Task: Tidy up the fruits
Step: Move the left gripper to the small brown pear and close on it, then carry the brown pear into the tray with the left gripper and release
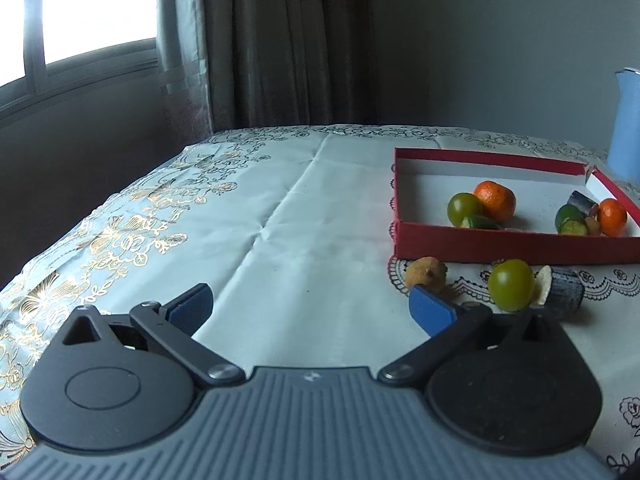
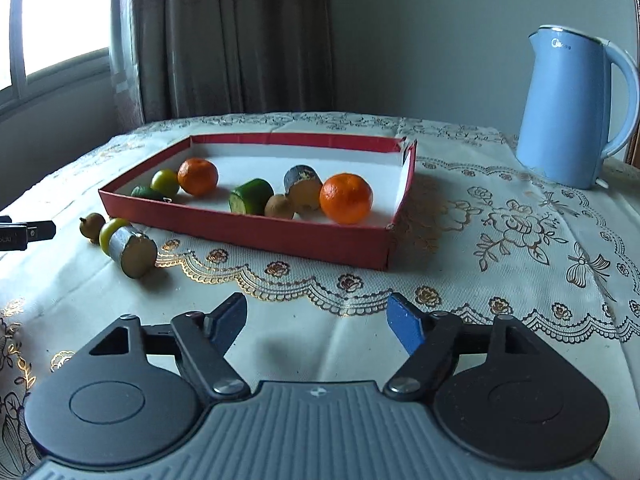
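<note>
A red box on the table holds two oranges, a green round fruit, cut cucumber pieces, a small brown fruit and a dark cut piece. Outside its near-left corner lie a brown fruit, a green round fruit and a dark cut cylinder. My left gripper is open and empty, left of these three. My right gripper is open and empty, in front of the box.
A light blue kettle stands at the back right of the table. The table wears a patterned cloth. A curtain and a window are behind. The tip of the left gripper shows at the right wrist view's left edge.
</note>
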A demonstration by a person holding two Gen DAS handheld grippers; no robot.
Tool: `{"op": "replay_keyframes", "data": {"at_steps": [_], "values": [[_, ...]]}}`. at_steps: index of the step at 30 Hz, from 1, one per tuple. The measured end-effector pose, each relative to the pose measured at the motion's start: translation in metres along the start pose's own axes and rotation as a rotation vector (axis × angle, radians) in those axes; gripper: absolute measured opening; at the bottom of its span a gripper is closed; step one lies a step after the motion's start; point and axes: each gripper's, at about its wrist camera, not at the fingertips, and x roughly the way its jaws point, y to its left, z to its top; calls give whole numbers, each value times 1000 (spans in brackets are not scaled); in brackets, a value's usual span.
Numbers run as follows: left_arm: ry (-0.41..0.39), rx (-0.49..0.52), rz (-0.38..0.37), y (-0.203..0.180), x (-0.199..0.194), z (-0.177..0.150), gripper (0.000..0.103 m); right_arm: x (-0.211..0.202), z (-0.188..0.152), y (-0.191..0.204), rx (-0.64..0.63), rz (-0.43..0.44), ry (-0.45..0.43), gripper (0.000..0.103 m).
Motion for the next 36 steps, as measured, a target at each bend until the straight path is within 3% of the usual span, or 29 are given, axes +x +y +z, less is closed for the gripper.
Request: {"op": "replay_keyframes", "data": {"at_steps": [7, 9, 15, 19, 21, 23, 36], "values": [[-12, 66, -80, -28, 7, 17, 100, -1, 0, -7, 39, 21, 5, 77], [3, 80, -95, -34, 14, 22, 90, 0, 0, -7, 38, 23, 7, 77], [102, 44, -113, -36, 46, 26, 74, 0, 0, -8, 48, 33, 7, 77], [122, 19, -158, -31, 51, 25, 63, 2, 0, -10, 62, 45, 19, 77], [141, 32, -166, -34, 53, 24, 31, 2, 0, -11, 67, 49, 20, 77], [138, 36, -176, -34, 53, 23, 25, 2, 0, -12, 74, 52, 20, 77], [55, 66, -185, -38, 29, 22, 25, 1, 0, -13, 82, 57, 16, 77]]}}
